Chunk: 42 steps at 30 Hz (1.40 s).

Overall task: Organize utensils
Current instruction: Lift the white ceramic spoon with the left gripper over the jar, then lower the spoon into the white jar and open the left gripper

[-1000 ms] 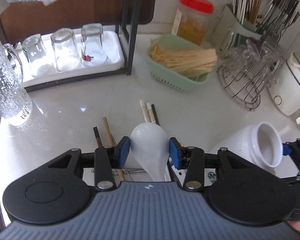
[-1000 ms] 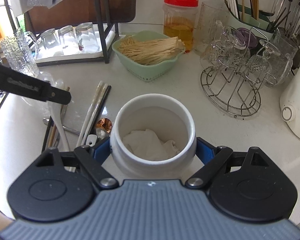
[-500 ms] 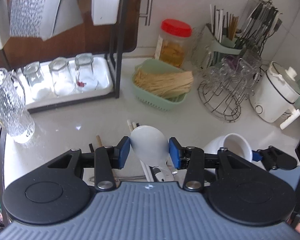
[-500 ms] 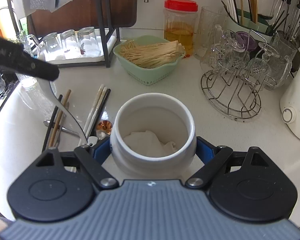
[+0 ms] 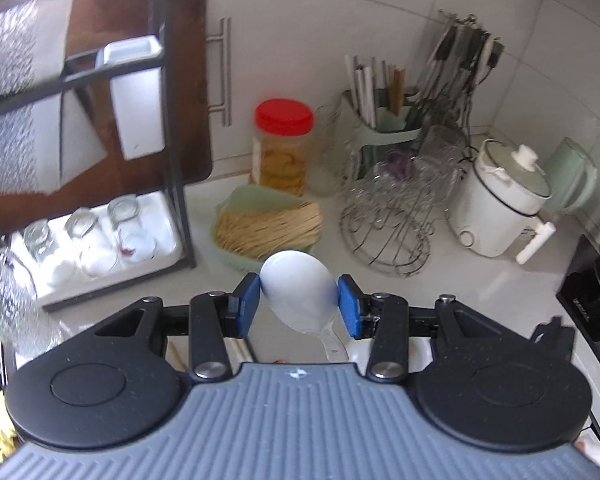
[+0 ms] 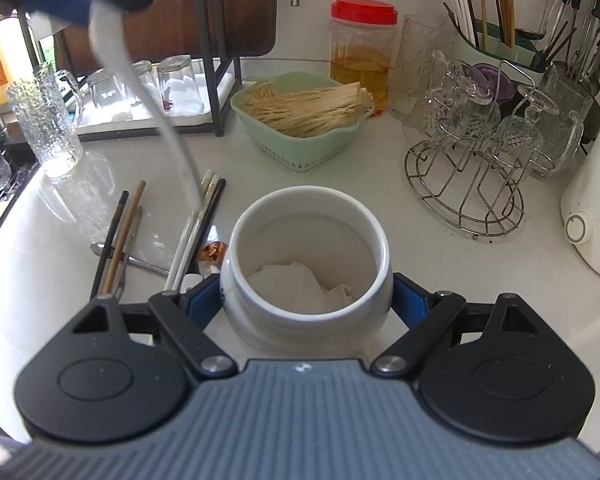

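My left gripper (image 5: 299, 306) pinched a white spoon (image 5: 298, 295) by its bowl, one blue pad (image 5: 247, 305) pressed on each side. The bowl faced forward and up between my fingers; the handle ran back and down beneath the gripper. From the right wrist view the spoon (image 6: 140, 92) hung clear of the counter (image 6: 40, 280), its long axis steeply tilted, bowl end high at the upper left, handle tip low and pointing down toward the chopsticks (image 6: 198, 236). The tip sat above them; whether it touched them I could not tell.

My right gripper (image 6: 306, 304) clasped a white jar (image 6: 306, 240) by its lower body, pads on both flanks. The jar stood upright on the counter, mouth open to the top, with white crumpled paper (image 6: 300, 286) inside.

Loose chopsticks and a metal spoon (image 6: 132, 260) lay on the counter just left of the jar, their long axes running mostly away from me. A green basket (image 6: 304, 148) stood well beyond the jar
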Available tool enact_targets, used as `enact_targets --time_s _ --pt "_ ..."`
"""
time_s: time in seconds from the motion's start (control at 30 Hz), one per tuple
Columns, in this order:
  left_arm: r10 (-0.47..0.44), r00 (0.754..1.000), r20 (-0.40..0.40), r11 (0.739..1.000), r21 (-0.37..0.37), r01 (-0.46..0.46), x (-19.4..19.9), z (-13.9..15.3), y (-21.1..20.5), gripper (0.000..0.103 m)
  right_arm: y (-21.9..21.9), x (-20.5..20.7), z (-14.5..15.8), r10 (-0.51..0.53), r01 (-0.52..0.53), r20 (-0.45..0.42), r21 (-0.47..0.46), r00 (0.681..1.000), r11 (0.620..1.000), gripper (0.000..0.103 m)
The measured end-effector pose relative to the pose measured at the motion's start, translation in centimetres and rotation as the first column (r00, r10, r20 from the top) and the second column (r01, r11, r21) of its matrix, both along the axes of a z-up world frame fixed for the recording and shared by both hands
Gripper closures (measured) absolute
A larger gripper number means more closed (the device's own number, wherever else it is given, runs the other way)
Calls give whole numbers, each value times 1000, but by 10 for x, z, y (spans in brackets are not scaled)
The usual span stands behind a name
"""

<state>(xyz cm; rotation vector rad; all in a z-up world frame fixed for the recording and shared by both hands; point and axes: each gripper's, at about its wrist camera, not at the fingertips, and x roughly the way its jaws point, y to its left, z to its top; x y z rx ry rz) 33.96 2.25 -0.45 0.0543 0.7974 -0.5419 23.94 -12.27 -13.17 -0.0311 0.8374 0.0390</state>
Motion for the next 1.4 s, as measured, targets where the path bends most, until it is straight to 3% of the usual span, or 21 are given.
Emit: enact_targets --time_s 0.27,0.57,0.83,1.0,1.4 --pt "-83 996 42 996 31 82 3 24 -21 55 6 2 -2 4 -4 11 2 1000 1000 13" --pt "-137 990 38 991 13 137 9 30 -36 55 7 2 -3 -2 2 20 5 1000 1000 13" --pt "-183 983 1 983 28 183 10 9 -55 55 7 1 -3 0 0 21 3 1000 1000 13" --pt "-219 975 -29 972 83 221 9 -13 -67 55 8 1 -3 1 -1 23 2 1000 1000 13" --pt "-304 935 -182 937 122 328 11 -44 -83 55 8 0 -4 9 -9 37 1 999 1000 12"
